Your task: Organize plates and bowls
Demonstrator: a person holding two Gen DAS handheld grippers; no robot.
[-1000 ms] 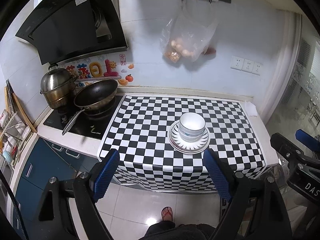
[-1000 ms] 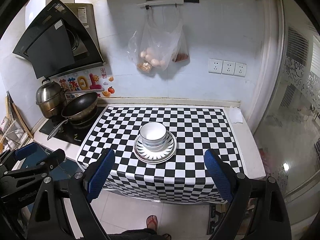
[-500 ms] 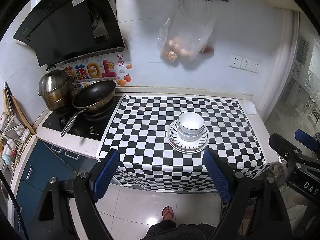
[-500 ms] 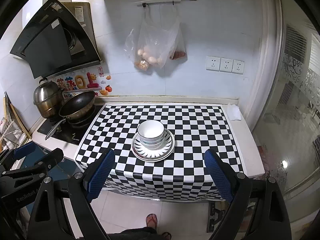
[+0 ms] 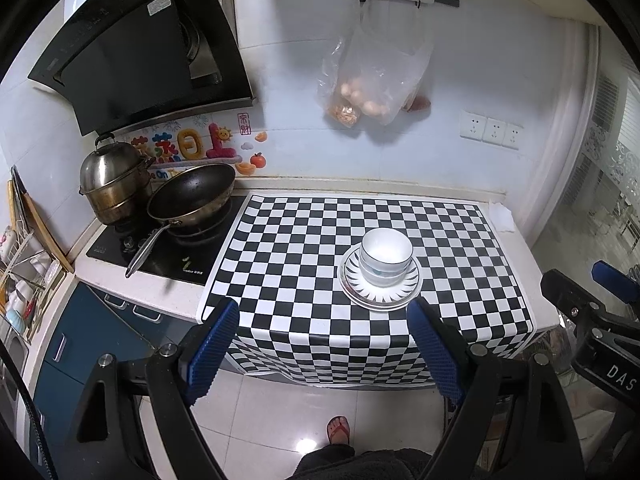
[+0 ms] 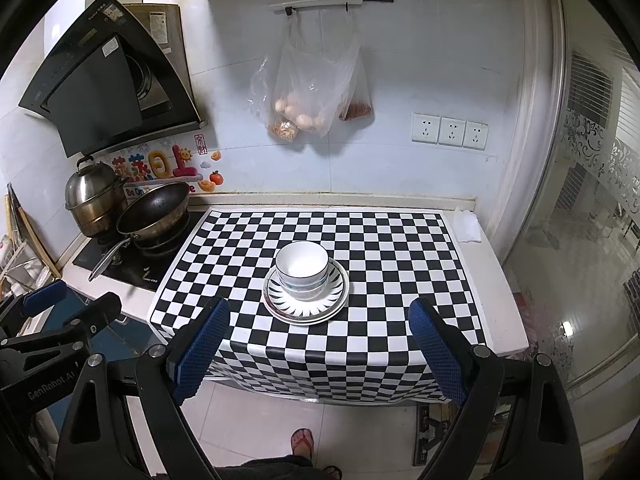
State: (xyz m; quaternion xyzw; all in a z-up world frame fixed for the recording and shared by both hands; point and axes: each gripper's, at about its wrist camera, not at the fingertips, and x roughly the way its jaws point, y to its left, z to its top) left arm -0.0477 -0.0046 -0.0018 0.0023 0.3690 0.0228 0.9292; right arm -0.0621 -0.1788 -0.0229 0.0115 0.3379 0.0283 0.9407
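White bowls (image 6: 302, 270), round and glossy with a thin dark rim line, nested two deep as far as can be told, stacked on round plates (image 6: 306, 302) with black ray pattern, seemingly two. Sitting on checkered black-and-white cloth (image 6: 400, 280), ahead of and between right gripper (image 6: 318, 346) fingers; ahead of left gripper (image 5: 326, 342), nearer its right finger. Both grippers released, jaws wide, grasping nothing. One dark pan (image 5: 192, 196), one steel pot (image 5: 108, 176) far left of fingers
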